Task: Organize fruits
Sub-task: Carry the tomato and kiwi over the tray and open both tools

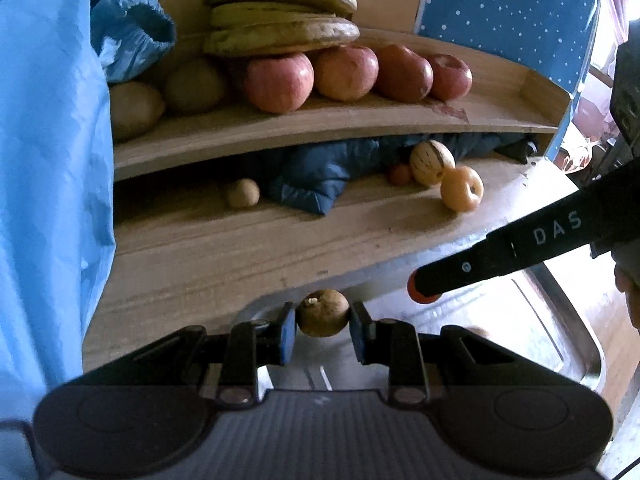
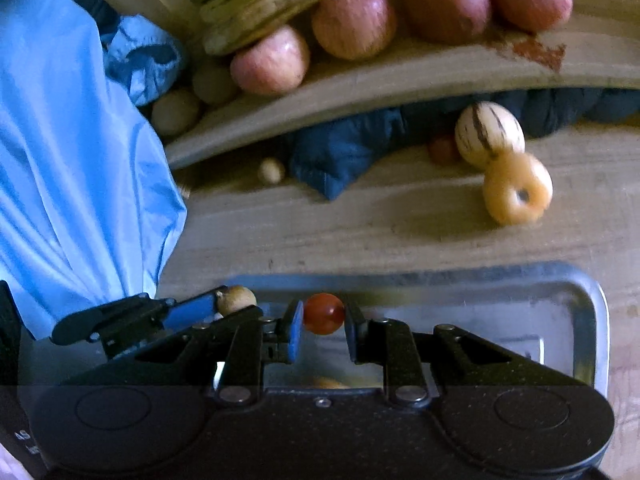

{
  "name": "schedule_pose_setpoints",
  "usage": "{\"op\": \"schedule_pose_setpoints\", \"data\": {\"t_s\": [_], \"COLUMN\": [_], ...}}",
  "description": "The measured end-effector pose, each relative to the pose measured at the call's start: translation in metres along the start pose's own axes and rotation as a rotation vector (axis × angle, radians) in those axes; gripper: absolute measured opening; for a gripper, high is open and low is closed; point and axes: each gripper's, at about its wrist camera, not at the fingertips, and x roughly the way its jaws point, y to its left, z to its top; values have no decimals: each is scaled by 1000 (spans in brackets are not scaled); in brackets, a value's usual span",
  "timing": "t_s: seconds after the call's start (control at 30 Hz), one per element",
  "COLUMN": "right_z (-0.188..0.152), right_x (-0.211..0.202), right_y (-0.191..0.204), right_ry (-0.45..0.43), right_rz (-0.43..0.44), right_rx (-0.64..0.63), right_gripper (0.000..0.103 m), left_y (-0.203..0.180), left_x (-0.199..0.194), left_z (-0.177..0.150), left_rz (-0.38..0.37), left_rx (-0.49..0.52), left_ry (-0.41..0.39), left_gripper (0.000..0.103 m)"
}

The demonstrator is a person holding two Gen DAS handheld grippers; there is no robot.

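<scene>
Right now we hold two small fruits above a metal tray (image 2: 596,320) on the wooden surface (image 1: 224,248). Our left gripper (image 1: 322,316) is clamped on a small brown fruit (image 1: 322,313): round, dull and rough-skinned, with a dry stem scar on top, pressed between the blue pads. Our right gripper (image 2: 323,316) is clamped on a small red fruit (image 2: 323,313), smooth, glossy and round like a cherry tomato. In the right wrist view the left gripper's fruit shows as a pale tan ball just to the left of the red one.

Beyond the tray, a yellow apple (image 2: 517,188) lies on its side touching a cream melon with dark stripes (image 2: 489,134), with a small reddish fruit (image 1: 399,174) tucked behind. A small tan fruit (image 1: 243,193) sits alone beside a dark blue cloth (image 1: 316,178). On the raised wooden shelf (image 1: 320,128), four red apples (image 1: 344,72) stand in a row, bananas (image 1: 280,20) are piled above them, and brownish round fruits (image 1: 134,108) lie at the left. Light blue fabric (image 1: 52,180) hangs along the left edge.
</scene>
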Motion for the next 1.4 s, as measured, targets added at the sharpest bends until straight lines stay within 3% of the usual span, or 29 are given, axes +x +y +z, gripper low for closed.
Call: {"op": "schedule_pose_setpoints", "data": {"t_s": [0.3, 0.97, 1.17, 1.4], "right_z": [-25, -22, -26, -34], "right_x": [3, 11, 7, -11], "right_y": [-2, -6, -6, -4], "right_ry": [29, 55, 34, -5], "right_rz": [-3, -7, -12, -6], "right_rx": [-9, -5, 4, 2], "right_gripper": [24, 24, 32, 49], "left_y": [-8, -20, -23, -26], "left_x": [-8, -7, -11, -20], "left_z": [-20, -32, -34, -39], "left_rz": [14, 49, 73, 87], "left_rx": [-18, -23, -8, -24], "left_ry": [25, 74, 75, 58], "left_gripper": [32, 32, 32, 35]}}
